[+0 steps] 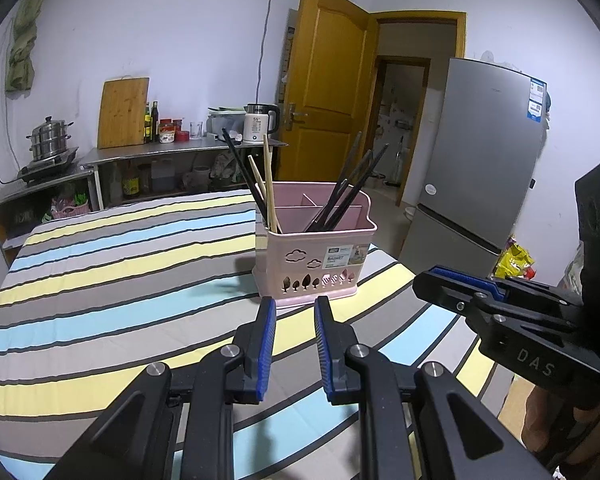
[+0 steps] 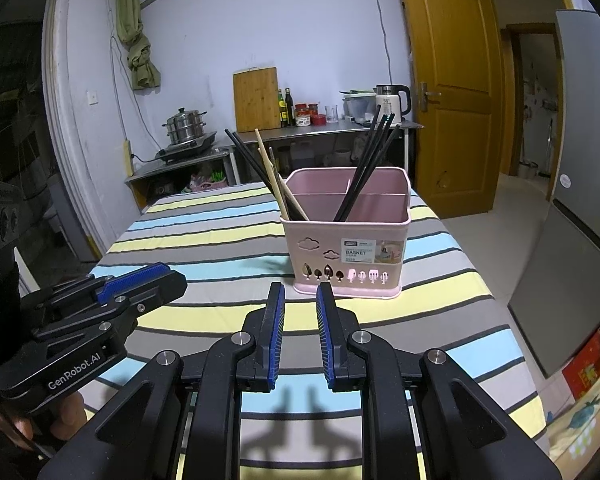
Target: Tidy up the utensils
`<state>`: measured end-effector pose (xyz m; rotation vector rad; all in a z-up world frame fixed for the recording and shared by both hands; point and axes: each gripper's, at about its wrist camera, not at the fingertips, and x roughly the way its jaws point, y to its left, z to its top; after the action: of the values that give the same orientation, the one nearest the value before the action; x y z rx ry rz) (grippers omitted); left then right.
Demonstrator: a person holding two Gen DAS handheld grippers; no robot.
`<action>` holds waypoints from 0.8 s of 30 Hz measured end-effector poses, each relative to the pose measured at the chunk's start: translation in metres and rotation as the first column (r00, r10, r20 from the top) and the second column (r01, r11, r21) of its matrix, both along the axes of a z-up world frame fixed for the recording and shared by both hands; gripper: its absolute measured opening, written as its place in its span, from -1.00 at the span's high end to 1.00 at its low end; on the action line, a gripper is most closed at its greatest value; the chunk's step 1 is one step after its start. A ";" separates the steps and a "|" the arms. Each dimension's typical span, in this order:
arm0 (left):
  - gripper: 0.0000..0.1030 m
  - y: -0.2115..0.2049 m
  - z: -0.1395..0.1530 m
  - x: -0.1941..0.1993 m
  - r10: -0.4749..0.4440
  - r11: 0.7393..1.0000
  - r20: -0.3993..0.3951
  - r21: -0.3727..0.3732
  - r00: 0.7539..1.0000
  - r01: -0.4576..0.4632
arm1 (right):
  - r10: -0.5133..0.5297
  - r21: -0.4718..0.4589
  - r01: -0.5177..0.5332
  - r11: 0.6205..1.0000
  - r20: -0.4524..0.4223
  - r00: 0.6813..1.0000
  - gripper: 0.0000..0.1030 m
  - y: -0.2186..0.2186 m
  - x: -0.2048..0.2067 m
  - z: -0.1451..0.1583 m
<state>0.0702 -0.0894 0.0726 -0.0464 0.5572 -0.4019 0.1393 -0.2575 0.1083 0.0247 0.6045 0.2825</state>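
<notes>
Before the basket (image 1: 314,256), level tongs (image 1: 295,312)

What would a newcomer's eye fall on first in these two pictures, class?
First, the pink utensil basket standing on the striped tablecloth, with black chopsticks leaning in its right part and mixed black and wooden chopsticks at its left corner. Next, the two empty grippers, left gripper and right gripper, near it, blue-padded fingers parted.
</notes>
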 end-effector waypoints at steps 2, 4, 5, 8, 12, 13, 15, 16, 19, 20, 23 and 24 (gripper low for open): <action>0.63 0.000 -0.001 0.000 -0.001 1.000 0.001 0.001 1.000 0.001 | 0.000 0.001 0.000 1.000 -0.001 1.000 0.68 0.000 0.000 0.000; 0.63 -0.001 -0.001 -0.001 -0.003 1.000 0.000 0.001 1.000 0.003 | 0.000 0.001 0.000 1.000 0.000 1.000 0.68 0.000 0.000 0.000; 0.63 -0.001 -0.001 -0.001 -0.003 1.000 0.000 0.003 1.000 0.003 | 0.000 0.001 0.000 1.000 0.000 1.000 0.68 0.000 0.000 0.000; 0.63 -0.001 -0.002 -0.001 -0.005 1.000 -0.001 0.004 1.000 0.005 | 0.001 0.001 -0.001 1.000 -0.001 1.000 0.68 0.000 0.000 0.000; 0.63 -0.001 -0.002 -0.001 -0.007 1.000 0.000 0.009 1.000 0.007 | 0.000 0.001 0.000 1.000 -0.003 1.000 0.68 0.000 0.000 0.000; 0.63 -0.001 -0.002 -0.001 -0.007 1.000 0.002 0.011 1.000 0.007 | -0.001 0.001 0.001 1.000 -0.004 1.000 0.68 -0.001 0.000 -0.001; 0.63 -0.002 -0.002 -0.002 -0.007 1.000 0.001 0.010 1.000 0.007 | -0.001 0.002 0.001 1.000 -0.005 1.000 0.68 -0.001 -0.001 -0.002; 0.63 -0.002 -0.003 -0.001 -0.007 1.000 -0.001 0.010 1.000 0.007 | -0.001 0.001 0.001 1.000 -0.004 1.000 0.68 -0.001 -0.001 -0.002; 0.63 -0.003 -0.003 -0.001 -0.011 1.000 -0.005 0.012 1.000 0.011 | -0.001 0.001 0.001 1.000 -0.004 1.000 0.68 -0.001 -0.001 -0.002; 0.63 -0.004 -0.003 -0.001 -0.013 1.000 -0.007 0.012 1.000 0.013 | -0.001 0.001 0.001 1.000 -0.004 1.000 0.68 -0.001 -0.001 -0.002; 0.63 -0.004 -0.005 -0.001 -0.019 1.000 -0.010 0.017 1.000 0.019 | -0.001 0.002 0.001 1.000 -0.005 1.000 0.68 -0.001 -0.001 -0.003; 0.63 -0.005 -0.004 -0.001 -0.020 1.000 -0.007 0.020 1.000 0.020 | -0.002 0.001 0.002 1.000 -0.006 1.000 0.68 -0.001 -0.001 -0.004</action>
<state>0.0689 -0.0940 0.0682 -0.0229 0.5691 -0.4154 0.1383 -0.2590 0.1043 0.0272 0.6100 0.2811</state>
